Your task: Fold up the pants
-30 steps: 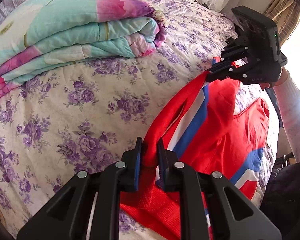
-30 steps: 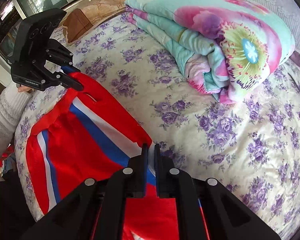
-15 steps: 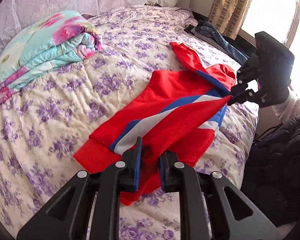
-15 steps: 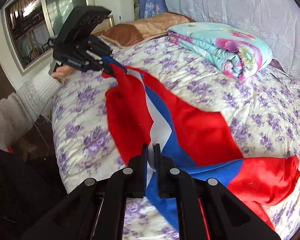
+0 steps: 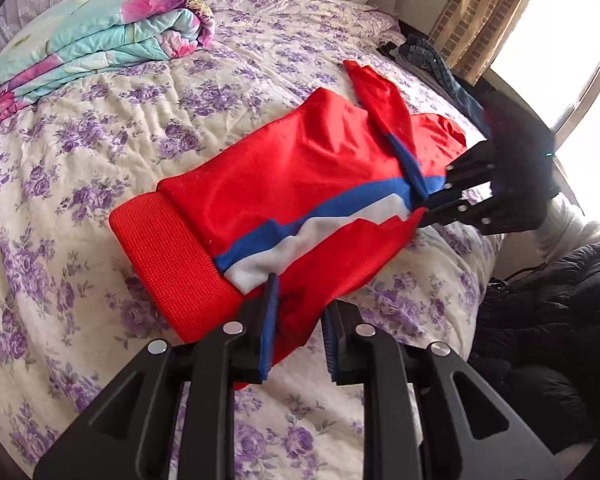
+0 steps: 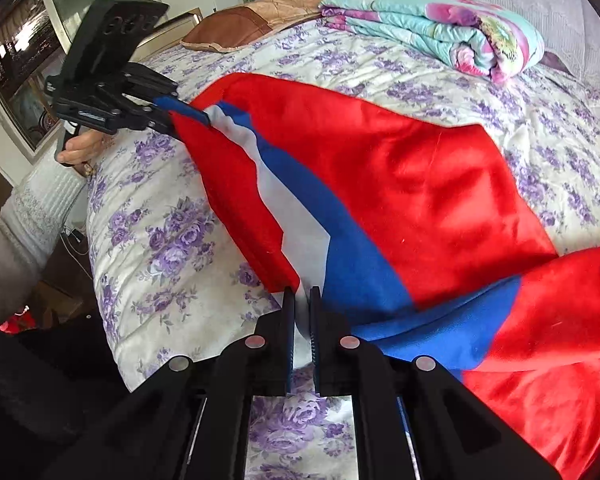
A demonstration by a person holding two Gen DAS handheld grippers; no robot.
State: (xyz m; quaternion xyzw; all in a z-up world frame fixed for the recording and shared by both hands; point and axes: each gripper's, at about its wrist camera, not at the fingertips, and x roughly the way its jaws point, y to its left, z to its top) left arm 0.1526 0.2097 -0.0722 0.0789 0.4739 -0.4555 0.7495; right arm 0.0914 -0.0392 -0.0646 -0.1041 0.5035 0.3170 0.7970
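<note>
Red pants (image 5: pixel 296 184) with a blue and white side stripe lie across the purple-flowered bedspread (image 5: pixel 100 168), ribbed waistband at the left. My left gripper (image 5: pixel 298 312) has its jaws a little apart with the pants' near edge lying between them. My right gripper (image 6: pixel 302 300) is shut on the white stripe of the pants (image 6: pixel 400 184) and holds that edge stretched. It also shows in the left wrist view (image 5: pixel 428 206), and the left gripper shows in the right wrist view (image 6: pixel 176 120).
A folded turquoise floral quilt (image 5: pixel 92 36) lies at the back of the bed. A brown pillow (image 6: pixel 260 16) sits near the headboard. Jeans (image 5: pixel 432 60) lie by the curtain. A black jacket (image 5: pixel 552 320) is beside the bed's near edge.
The pants came down from held up in the air and now lie spread on the bed. My left jaws have opened a little around the edge. Both grippers moved lower.
</note>
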